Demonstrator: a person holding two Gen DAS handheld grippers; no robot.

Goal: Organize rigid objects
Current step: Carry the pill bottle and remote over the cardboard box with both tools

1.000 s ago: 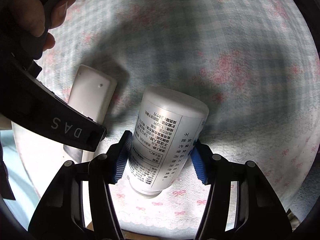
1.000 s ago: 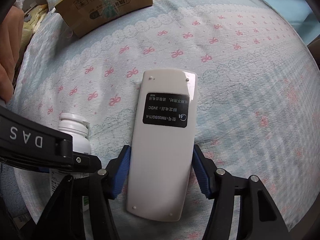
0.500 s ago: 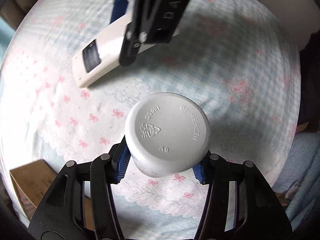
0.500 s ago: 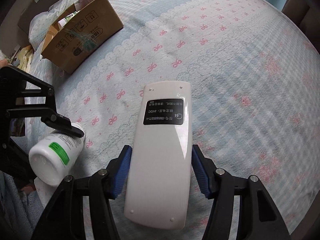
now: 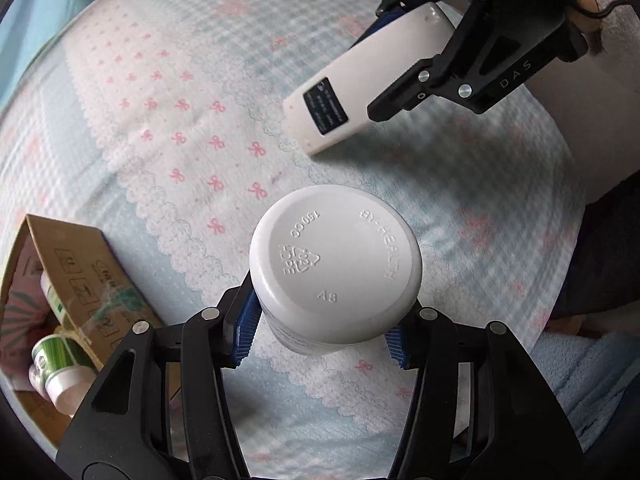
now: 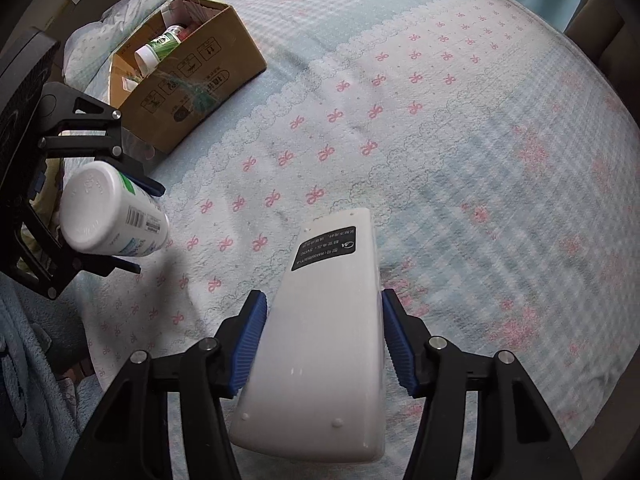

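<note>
Left gripper (image 5: 322, 330): black plastic frame with triangular cut-outs, silver round screws at joints, blue ribbed pads (image 5: 245, 326) on fingers. Right gripper (image 6: 323, 342): same black frame, silver screws, blue ribbed pads (image 6: 249, 342); white "DAS" lettering on side; black cable at rear.

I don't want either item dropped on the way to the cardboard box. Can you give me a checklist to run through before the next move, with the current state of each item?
1. Left claw grips the white supplement bottle: ok, blue pads press both sides.
2. Right claw grips the white remote control: ok, pads meet both long edges.
3. Both items lifted off the bedspread: ok.
4. Cardboard box open: ok, flaps up.
5. Room left in the box: cannot tell; green-labelled bottles already lie inside.
6. Claws apart from each other: ok, a gap shows between them.
</note>
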